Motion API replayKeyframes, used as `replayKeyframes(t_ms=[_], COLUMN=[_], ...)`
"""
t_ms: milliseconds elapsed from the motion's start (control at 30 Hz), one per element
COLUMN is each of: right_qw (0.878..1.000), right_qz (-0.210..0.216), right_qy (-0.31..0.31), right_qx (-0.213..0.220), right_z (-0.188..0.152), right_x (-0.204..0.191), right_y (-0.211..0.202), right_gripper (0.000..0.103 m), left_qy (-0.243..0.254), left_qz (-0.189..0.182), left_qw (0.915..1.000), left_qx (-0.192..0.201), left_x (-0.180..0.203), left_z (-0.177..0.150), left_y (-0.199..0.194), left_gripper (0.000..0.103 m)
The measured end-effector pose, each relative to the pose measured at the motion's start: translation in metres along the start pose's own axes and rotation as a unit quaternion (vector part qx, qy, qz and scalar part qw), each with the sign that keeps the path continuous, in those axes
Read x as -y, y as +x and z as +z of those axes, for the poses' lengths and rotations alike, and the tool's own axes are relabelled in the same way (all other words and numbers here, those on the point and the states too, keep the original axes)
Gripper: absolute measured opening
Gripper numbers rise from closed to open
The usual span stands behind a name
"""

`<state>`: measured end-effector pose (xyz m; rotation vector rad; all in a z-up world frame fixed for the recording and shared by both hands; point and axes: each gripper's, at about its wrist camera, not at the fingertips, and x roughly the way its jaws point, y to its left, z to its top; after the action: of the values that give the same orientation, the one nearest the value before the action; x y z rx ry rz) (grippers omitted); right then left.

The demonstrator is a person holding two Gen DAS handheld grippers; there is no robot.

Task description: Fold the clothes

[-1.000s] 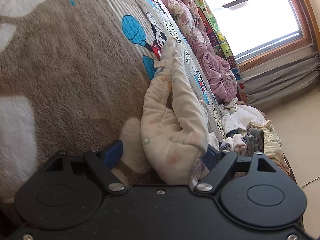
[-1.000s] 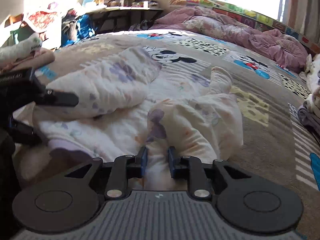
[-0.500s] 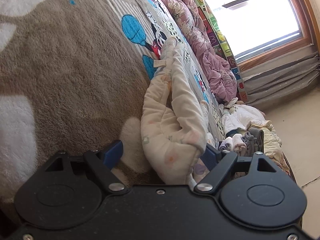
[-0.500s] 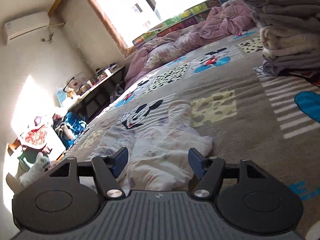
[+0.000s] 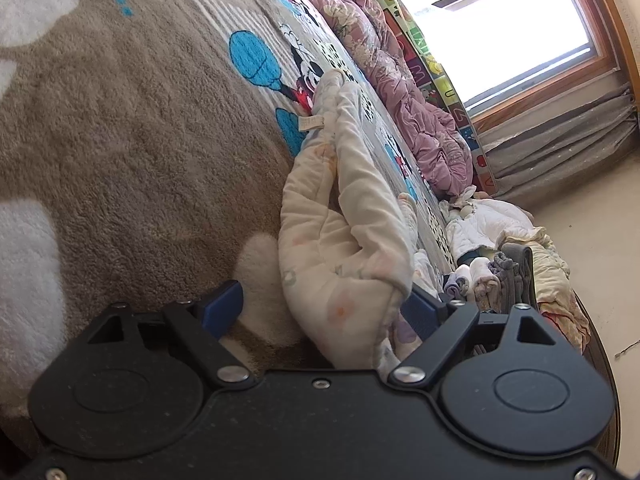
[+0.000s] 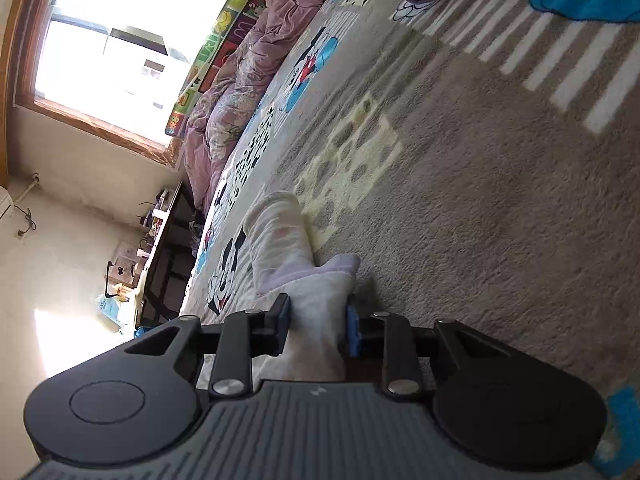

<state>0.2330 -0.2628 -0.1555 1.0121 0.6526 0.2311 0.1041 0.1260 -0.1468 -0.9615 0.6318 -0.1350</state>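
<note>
A cream quilted baby garment (image 5: 344, 240) with faint prints lies folded over on the grey cartoon blanket (image 5: 140, 140). My left gripper (image 5: 320, 308) is open wide, and the near end of the garment sits between its blue pads, against the right one. In the right wrist view, which is rolled sideways, a narrow limb of the same garment (image 6: 276, 232) stretches away over the blanket (image 6: 480, 220). My right gripper (image 6: 316, 322) is shut on the garment's lilac-trimmed end, with fabric bunched between both pads.
A pink quilt (image 5: 400, 92) is heaped along the far side of the bed under the window (image 5: 500, 20). A pile of folded clothes (image 5: 500, 272) sits near the bed's edge. A dark desk (image 6: 168, 240) with clutter stands against the wall.
My right gripper let go of the garment, opened, rolled sideways and has now closed on a trimmed end of it. The left gripper and the fold in front of it have stayed still.
</note>
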Motion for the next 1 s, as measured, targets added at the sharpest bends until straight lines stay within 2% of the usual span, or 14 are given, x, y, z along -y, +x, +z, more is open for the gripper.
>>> replayKeyframes(t_ms=[100, 367, 400, 467, 500, 533, 567, 633, 733, 800, 867, 900, 1000], right_qw=[0.999, 0.991, 0.992, 0.995, 0.997, 0.998, 0.999, 1.0, 0.999, 0.999, 1.0, 1.0, 0.999], right_qz=[0.009, -0.004, -0.009, -0.027, -0.023, -0.018, -0.013, -0.017, -0.024, -0.028, -0.022, -0.019, 0.001], right_qy=[-0.027, -0.05, -0.05, -0.028, -0.018, -0.007, 0.004, 0.002, -0.007, -0.008, 0.001, 0.005, -0.03], right_qx=[0.032, 0.123, 0.113, 0.087, 0.076, 0.06, 0.043, 0.009, -0.022, -0.02, -0.014, -0.012, 0.011], right_z=[0.001, 0.022, 0.025, 0.027, 0.026, 0.024, 0.022, 0.016, 0.011, 0.01, 0.012, 0.013, 0.013], right_x=[-0.011, 0.003, 0.006, 0.017, 0.021, 0.024, 0.027, 0.026, 0.019, 0.016, 0.015, 0.015, 0.003], right_y=[-0.021, -0.106, -0.106, -0.096, -0.088, -0.077, -0.065, -0.043, -0.015, -0.005, 0.0, 0.001, -0.012], right_gripper=[0.017, 0.011, 0.012, 0.022, 0.046, 0.075, 0.079, 0.067, 0.067, 0.063, 0.035, 0.011, 0.008], left_qy=[0.0, 0.01, 0.012, 0.016, 0.017, 0.017, 0.017, 0.018, 0.023, 0.028, 0.028, 0.027, 0.025], left_qz=[0.0, 0.005, 0.005, 0.006, 0.006, 0.005, 0.005, 0.005, 0.007, 0.008, 0.007, 0.007, 0.005], left_qw=[1.0, 0.9999, 0.9999, 0.9998, 0.9998, 0.9998, 0.9998, 0.9998, 0.9997, 0.9996, 0.9996, 0.9996, 0.9997], left_qx=[0.0, 0.004, 0.004, 0.005, 0.005, 0.005, 0.006, 0.006, 0.007, 0.007, 0.006, 0.006, 0.005], left_x=[0.001, 0.005, 0.005, 0.005, 0.006, 0.006, 0.006, 0.007, 0.007, 0.008, 0.008, 0.008, 0.009], left_z=[0.0, -0.002, -0.002, -0.004, -0.003, -0.003, -0.003, -0.004, -0.004, -0.005, -0.004, -0.004, -0.004], left_y=[0.001, 0.004, 0.004, 0.004, 0.004, 0.004, 0.005, 0.005, 0.007, 0.009, 0.01, 0.01, 0.011], left_gripper=[0.087, 0.087, 0.087, 0.087, 0.087, 0.087, 0.087, 0.087, 0.087, 0.087, 0.088, 0.088, 0.089])
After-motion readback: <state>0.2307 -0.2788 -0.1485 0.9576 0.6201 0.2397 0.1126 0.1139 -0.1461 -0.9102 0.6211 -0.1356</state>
